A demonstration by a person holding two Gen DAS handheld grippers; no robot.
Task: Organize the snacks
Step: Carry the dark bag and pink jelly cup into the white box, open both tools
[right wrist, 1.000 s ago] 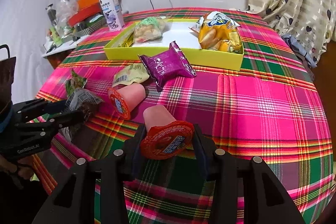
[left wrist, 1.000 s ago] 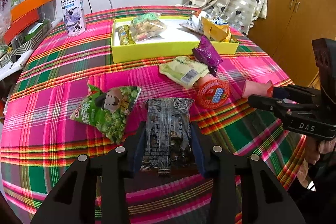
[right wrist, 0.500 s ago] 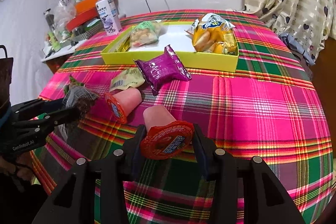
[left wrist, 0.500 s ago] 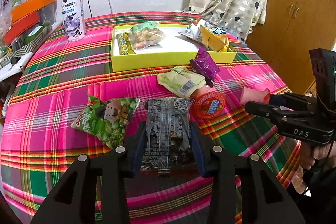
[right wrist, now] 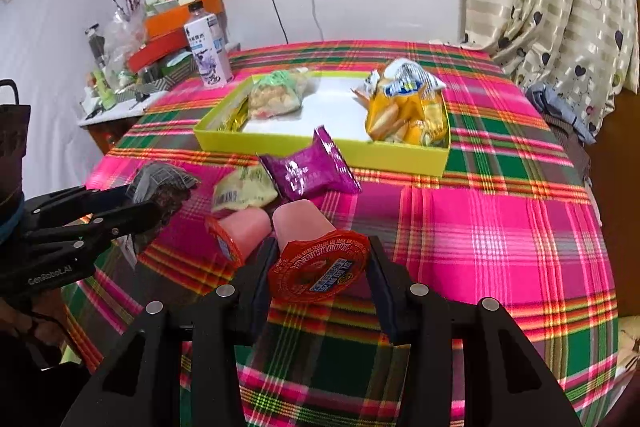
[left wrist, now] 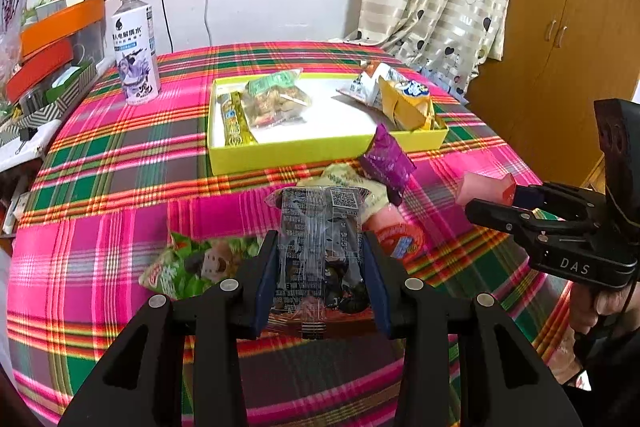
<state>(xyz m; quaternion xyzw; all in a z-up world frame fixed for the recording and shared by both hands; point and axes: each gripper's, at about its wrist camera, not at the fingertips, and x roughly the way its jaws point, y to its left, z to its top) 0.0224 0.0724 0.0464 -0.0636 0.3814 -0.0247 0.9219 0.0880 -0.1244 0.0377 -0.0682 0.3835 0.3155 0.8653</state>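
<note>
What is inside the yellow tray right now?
The yellow tray holds a clear bag of snacks, a thin yellow packet along its left wall, and yellow chip bags at the right. Anything beneath those bags is covered.

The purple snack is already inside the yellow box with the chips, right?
No. The purple snack lies on the tablecloth in front of the yellow box, outside it, as the right wrist view shows. The chips are inside the box.
</note>
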